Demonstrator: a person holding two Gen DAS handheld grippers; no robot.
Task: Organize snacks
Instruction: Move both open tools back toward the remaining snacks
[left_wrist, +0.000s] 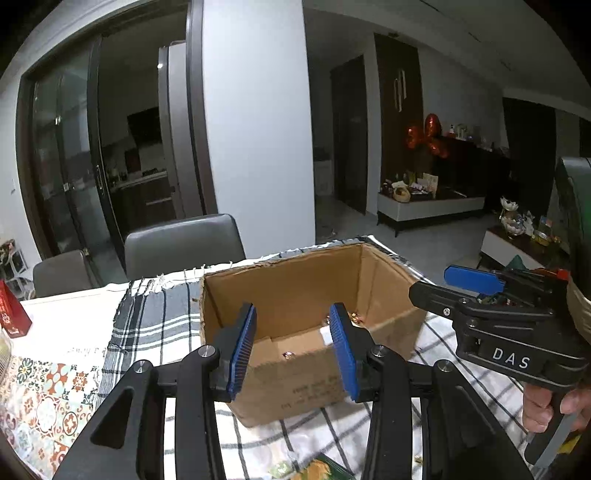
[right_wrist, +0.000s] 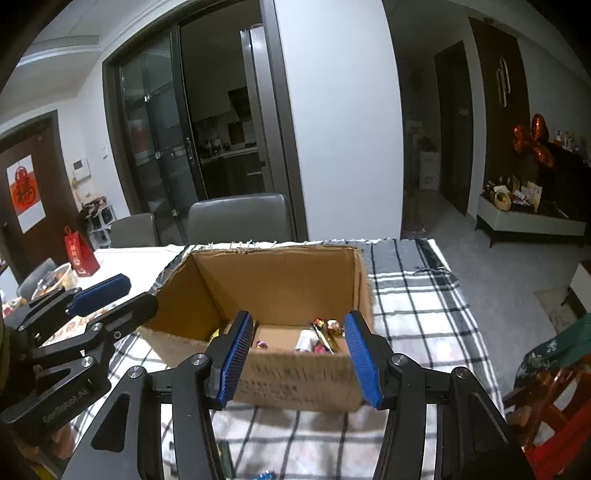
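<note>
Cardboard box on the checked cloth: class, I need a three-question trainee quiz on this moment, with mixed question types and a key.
1. True or false: the left claw grips a snack.
2. Where do wrapped snacks lie? A) in the cardboard box B) on the grey chair C) in the red bag
3. Fill in: the box stands on a checked ____.

Key: 1 false, both the left claw and the right claw are open and hold nothing; 2 A; 3 cloth.

Snacks (right_wrist: 321, 334) lie in the cardboard box (right_wrist: 280, 280) on the tablecloth (right_wrist: 413, 306), chairs (right_wrist: 236, 218) behind it.
</note>
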